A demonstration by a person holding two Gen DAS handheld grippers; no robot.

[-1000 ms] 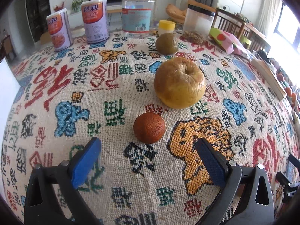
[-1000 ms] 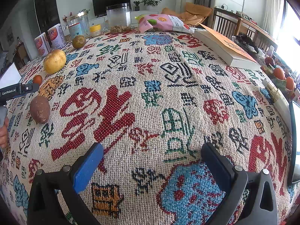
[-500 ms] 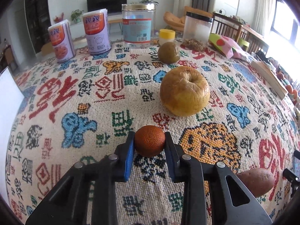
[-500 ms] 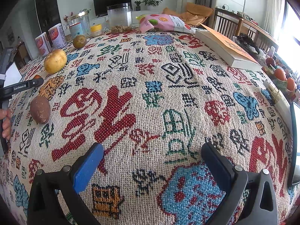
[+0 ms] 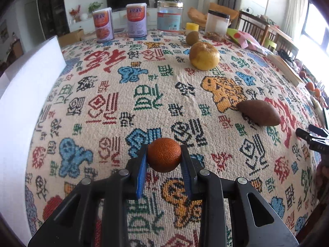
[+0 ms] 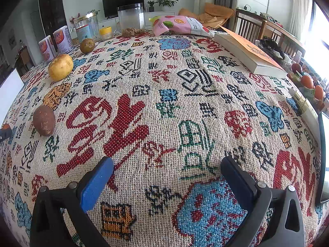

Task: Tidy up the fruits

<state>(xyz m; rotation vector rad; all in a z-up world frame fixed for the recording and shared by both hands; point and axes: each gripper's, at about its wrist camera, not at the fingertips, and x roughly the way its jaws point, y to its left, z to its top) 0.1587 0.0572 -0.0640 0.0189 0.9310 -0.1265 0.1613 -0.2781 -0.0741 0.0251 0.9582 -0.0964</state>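
Left wrist view shows the small orange (image 5: pixel 164 154) pinched between the two blue pads (image 5: pixel 141 177) of the left gripper (image 5: pixel 164 160), its jaws drawn narrow against the fruit's sides; whether the fruit is lifted clear of the patterned tablecloth (image 5: pixel 102 94) or resting on it cannot be told; to the right lies a brown oval fruit (image 5: pixel 259 112) on the cloth, well apart from the held orange; farther back sits a yellow apple (image 5: pixel 204 56), and just behind that a smaller greenish-brown round fruit (image 5: pixel 192 38); two printed cans (image 5: pixel 120 23), a clear jar (image 5: pixel 169 18) and a white canister (image 5: pixel 217 23) stand along the far edge; a white board (image 5: pixel 26 94) borders the left side. Right wrist view shows the right gripper (image 6: pixel 166 177) with its jaws spread wide, nothing between them, above the cloth; the brown oval fruit (image 6: pixel 44 120), yellow apple (image 6: pixel 60 67) and greenish fruit (image 6: pixel 87 45) line its left side; a book (image 6: pixel 249 54) and a pink snack bag (image 6: pixel 178 25) lie at the far right.
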